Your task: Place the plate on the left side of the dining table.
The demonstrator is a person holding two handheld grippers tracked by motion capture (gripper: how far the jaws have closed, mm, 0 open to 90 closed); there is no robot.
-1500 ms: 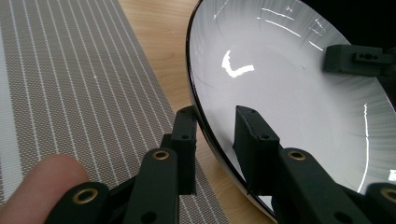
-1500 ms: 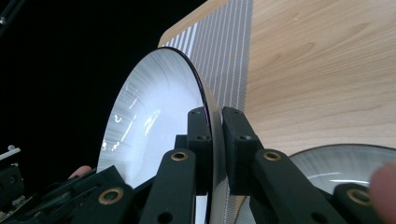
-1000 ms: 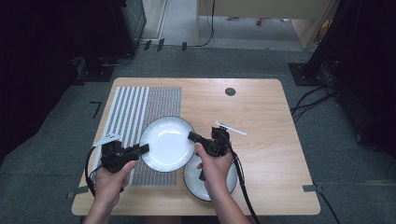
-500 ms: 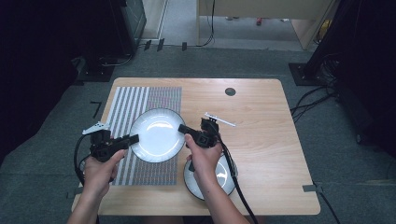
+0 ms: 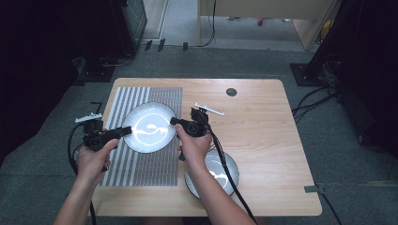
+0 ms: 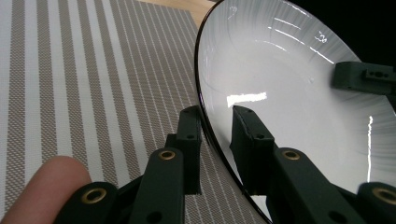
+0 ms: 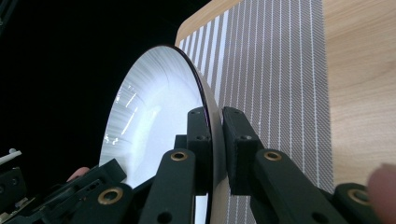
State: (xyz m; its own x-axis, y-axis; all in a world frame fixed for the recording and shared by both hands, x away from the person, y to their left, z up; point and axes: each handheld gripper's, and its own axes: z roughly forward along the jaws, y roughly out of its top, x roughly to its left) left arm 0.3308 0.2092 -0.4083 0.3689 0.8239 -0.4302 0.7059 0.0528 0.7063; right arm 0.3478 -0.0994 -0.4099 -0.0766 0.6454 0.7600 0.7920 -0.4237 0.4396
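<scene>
A white plate (image 5: pixel 149 127) with a dark rim is held level above the striped placemat (image 5: pixel 141 164), gripped from both sides. My left gripper (image 5: pixel 126 131) is shut on its left rim, and my right gripper (image 5: pixel 174 122) is shut on its right rim. In the left gripper view the plate (image 6: pixel 289 93) has its rim pinched between the jaws of the left gripper (image 6: pixel 215 135), with the far gripper across the plate. In the right gripper view the plate (image 7: pixel 154 116) stands edge-on, clamped in the right gripper (image 7: pixel 214 126) over the placemat (image 7: pixel 275 70).
A second white plate (image 5: pixel 223 168) rests on the wooden table (image 5: pixel 263 122) under the right forearm. A small white utensil (image 5: pixel 210 110) lies behind the right gripper, and a dark round disc (image 5: pixel 231 92) sits near the table's far edge.
Both grippers have carried the plate to the left, from near the table's middle to over the striped placemat. The second plate is more uncovered.
</scene>
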